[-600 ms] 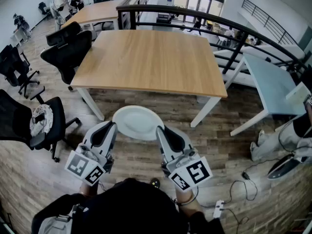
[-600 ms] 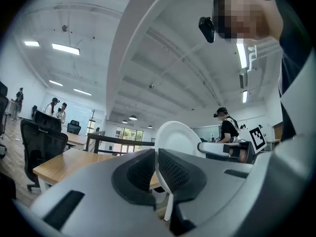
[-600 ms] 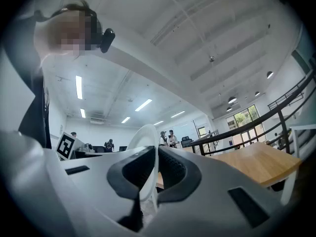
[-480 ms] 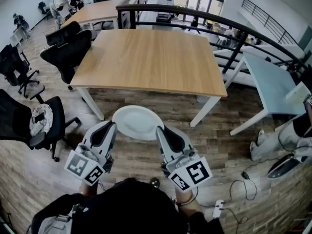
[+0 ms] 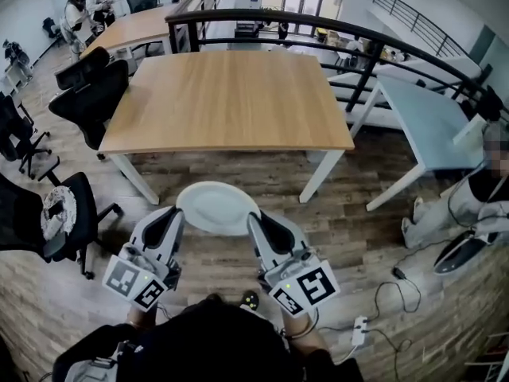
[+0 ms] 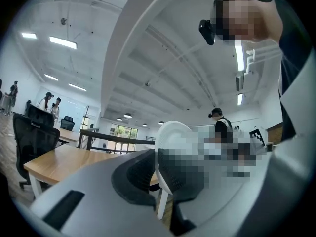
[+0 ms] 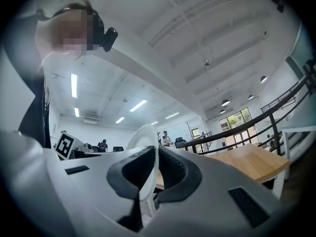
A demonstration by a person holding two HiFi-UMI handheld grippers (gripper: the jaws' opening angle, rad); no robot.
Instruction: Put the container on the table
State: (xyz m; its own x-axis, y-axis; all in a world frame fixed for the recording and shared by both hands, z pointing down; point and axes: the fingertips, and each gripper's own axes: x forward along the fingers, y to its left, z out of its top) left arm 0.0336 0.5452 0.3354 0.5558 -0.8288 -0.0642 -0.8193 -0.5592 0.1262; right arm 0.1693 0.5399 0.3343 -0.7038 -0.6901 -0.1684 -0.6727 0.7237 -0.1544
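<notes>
Container (image 5: 217,207), both side rims covered

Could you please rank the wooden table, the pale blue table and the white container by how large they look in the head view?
Largest: wooden table.
Next: pale blue table.
Smallest: white container, even though it is nearest the camera.

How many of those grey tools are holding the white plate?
2. The left tool clamps the left rim of the white plate; the right tool clamps its right rim. None seems hidden.
</notes>
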